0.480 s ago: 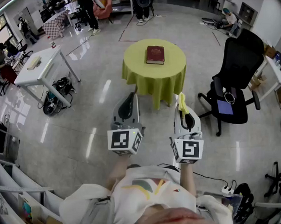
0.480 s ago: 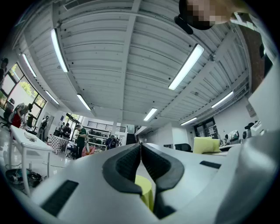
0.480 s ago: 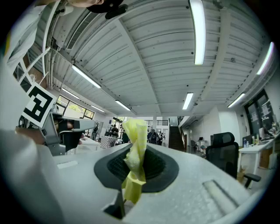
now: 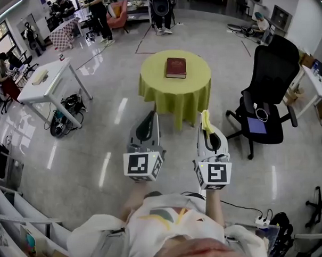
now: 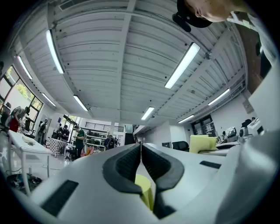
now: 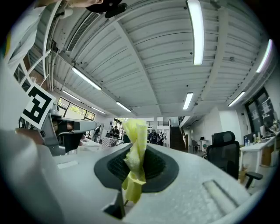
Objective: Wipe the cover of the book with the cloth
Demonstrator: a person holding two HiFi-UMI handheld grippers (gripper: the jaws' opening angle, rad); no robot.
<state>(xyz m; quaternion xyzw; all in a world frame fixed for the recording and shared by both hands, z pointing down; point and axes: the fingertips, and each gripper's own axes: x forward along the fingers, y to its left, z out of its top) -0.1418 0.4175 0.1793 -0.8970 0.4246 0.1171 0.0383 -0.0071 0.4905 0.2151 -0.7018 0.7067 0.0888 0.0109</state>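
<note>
Two grippers are held side by side on the near side of the round worktop, which has a yellow-green cover, and both are well apart from it. The left gripper has its jaws clenched together with nothing between them. The right gripper is grasping the yellow cloth, whose crumpled end sticks up past the jaw tips. The dark red book lies closed and flat near the middle of the worktop. A black chair stands just right of the worktop.
</note>
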